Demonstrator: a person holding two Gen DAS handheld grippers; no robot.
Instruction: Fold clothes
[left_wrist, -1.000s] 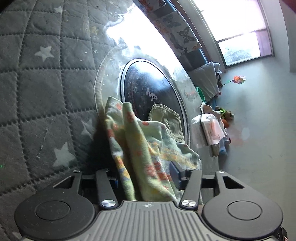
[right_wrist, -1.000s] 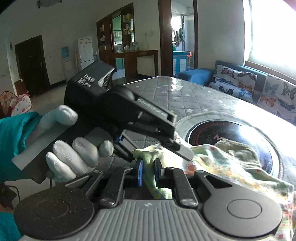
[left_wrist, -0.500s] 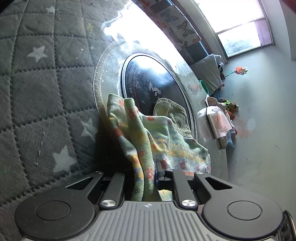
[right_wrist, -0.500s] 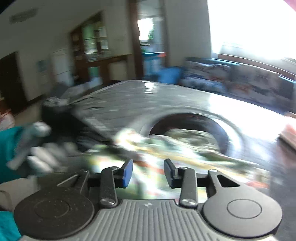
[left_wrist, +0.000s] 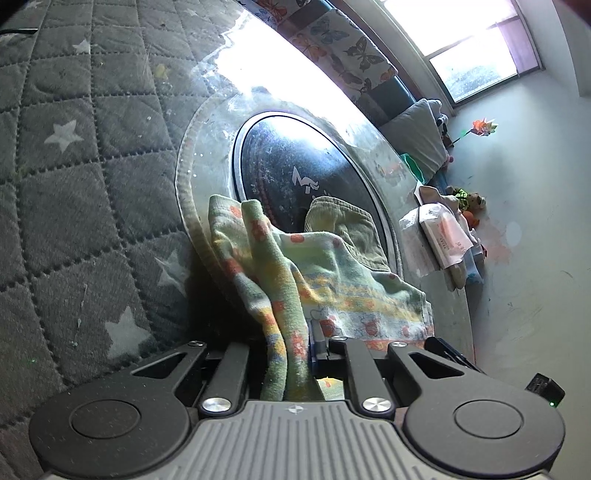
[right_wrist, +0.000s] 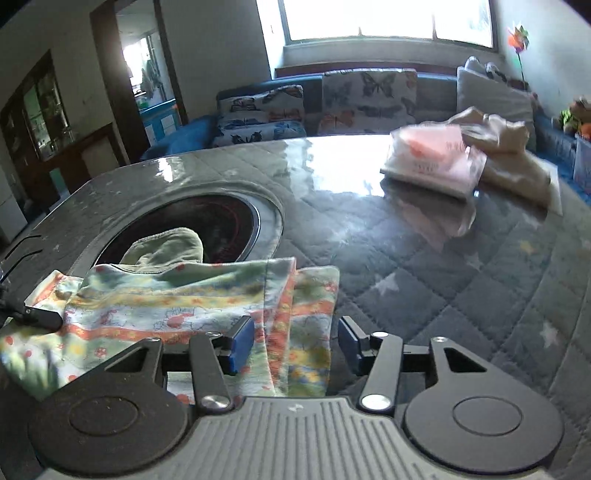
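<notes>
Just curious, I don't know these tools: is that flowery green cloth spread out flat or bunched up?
Bunched up. The flowery green cloth lies in overlapping layers on the quilted table cover, one gathered edge pinched in the left gripper.

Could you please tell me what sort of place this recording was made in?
Most likely a home living room: a sofa with butterfly cushions under a window, a quilted table cover, and soft toys by the wall.
</notes>
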